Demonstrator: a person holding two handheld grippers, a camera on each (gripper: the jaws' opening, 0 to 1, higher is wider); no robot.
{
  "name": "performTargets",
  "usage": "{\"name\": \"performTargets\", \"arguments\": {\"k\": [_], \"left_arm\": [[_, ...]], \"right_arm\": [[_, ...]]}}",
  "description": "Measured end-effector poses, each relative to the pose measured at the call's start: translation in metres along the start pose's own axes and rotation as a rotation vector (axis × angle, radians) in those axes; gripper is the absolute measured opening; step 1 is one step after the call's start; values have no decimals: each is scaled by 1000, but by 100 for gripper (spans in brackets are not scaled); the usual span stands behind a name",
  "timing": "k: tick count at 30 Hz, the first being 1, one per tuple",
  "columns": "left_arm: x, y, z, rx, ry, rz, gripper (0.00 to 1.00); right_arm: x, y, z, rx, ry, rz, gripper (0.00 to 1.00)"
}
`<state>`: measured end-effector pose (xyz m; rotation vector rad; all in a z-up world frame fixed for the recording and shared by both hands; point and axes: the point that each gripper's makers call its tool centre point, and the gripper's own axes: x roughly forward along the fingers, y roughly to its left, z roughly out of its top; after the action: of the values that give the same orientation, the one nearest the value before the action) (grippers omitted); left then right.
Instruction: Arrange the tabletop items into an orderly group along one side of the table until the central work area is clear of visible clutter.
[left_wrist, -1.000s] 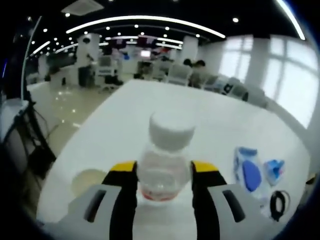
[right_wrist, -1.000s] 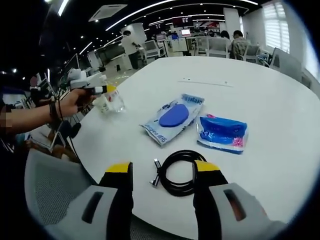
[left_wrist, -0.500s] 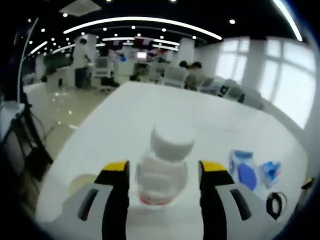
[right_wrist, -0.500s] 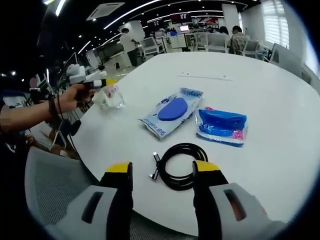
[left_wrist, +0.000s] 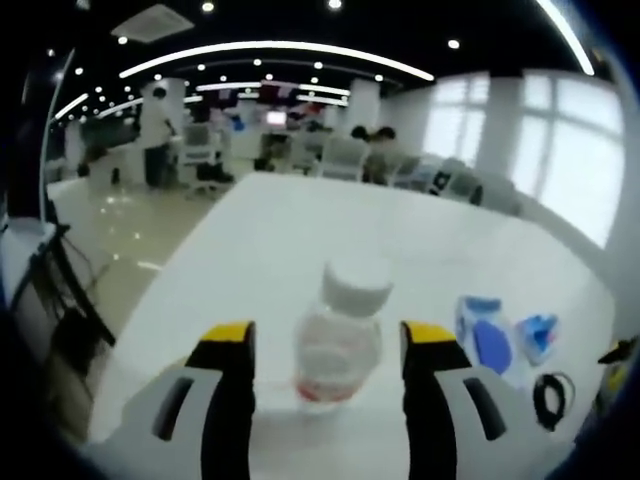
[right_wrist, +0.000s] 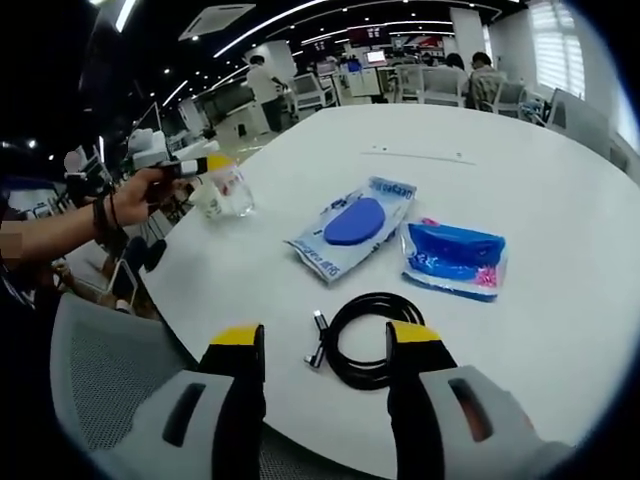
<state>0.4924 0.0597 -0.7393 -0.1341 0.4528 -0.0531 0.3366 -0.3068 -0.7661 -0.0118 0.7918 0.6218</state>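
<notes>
While your left gripper (left_wrist: 330, 345) stands open around the upright bottle (left_wrist: 340, 335) at frame centre, your empty, open right gripper (right_wrist: 325, 345) is nearer the coiled cable (right_wrist: 365, 340), dead ahead.

My left gripper (left_wrist: 328, 345) has grey jaws with yellow tips and black inner pads; my right gripper (right_wrist: 325, 345) has the same colours; the bottle (left_wrist: 340, 340) is clear with a white cap and a red band low on it; the table (right_wrist: 520, 160) is white; one packet (right_wrist: 352, 227) is pale with a dark blue oval; the other packet (right_wrist: 455, 260) is bright blue with pink spots; the coiled cable (right_wrist: 365, 340) is black.
</notes>
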Motion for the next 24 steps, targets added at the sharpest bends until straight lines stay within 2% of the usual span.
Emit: {"name": "performTargets", "arguments": {"k": [5, 7, 16, 20, 24], "left_arm": [[-12, 2, -5, 29, 2, -16, 55], [-17, 7, -7, 53, 7, -11, 55], [-46, 45, -19, 48, 24, 30, 55], [-54, 56, -24, 40, 32, 44, 55], [-58, 59, -29, 48, 44, 46, 55]], "right_arm": [[4, 1, 2, -7, 2, 9, 49], [6, 2, 4, -15, 4, 14, 49], [19, 11, 12, -53, 14, 51, 48], [24, 18, 14, -71, 22, 70, 48], [26, 23, 17, -83, 22, 83, 48]]}}
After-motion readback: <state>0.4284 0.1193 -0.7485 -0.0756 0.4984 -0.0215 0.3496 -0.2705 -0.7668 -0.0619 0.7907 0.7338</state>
